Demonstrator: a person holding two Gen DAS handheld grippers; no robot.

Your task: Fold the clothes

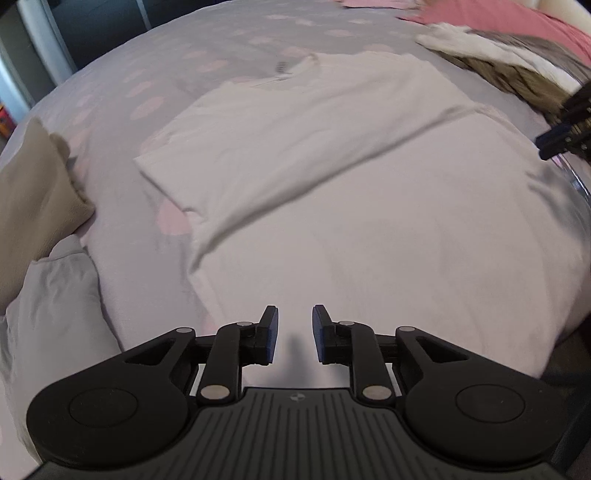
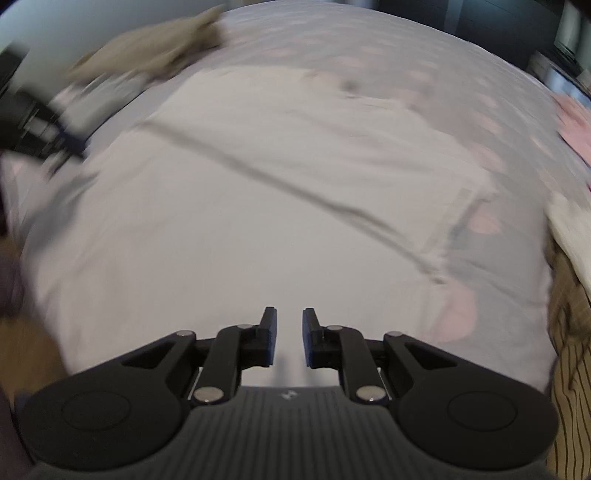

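White T-shirt (image 1: 332,155) spread flat on a grey bedspread with pink dots (image 1: 155,74), one side folded over along a diagonal crease. Left gripper (image 1: 294,334) above the shirt's near part, jaws a little apart, nothing between them. Right gripper (image 2: 289,338) likewise over the shirt, jaws slightly apart and empty; view blurred. Beige garment (image 1: 33,192) and pale grey cloth (image 1: 55,295) lying at the left side of the bed. Striped brown-and-white clothing (image 1: 517,62) heaped at the far right, pink fabric (image 1: 498,18) behind it. No containers visible in either view; all clothes lying loose on the bed.
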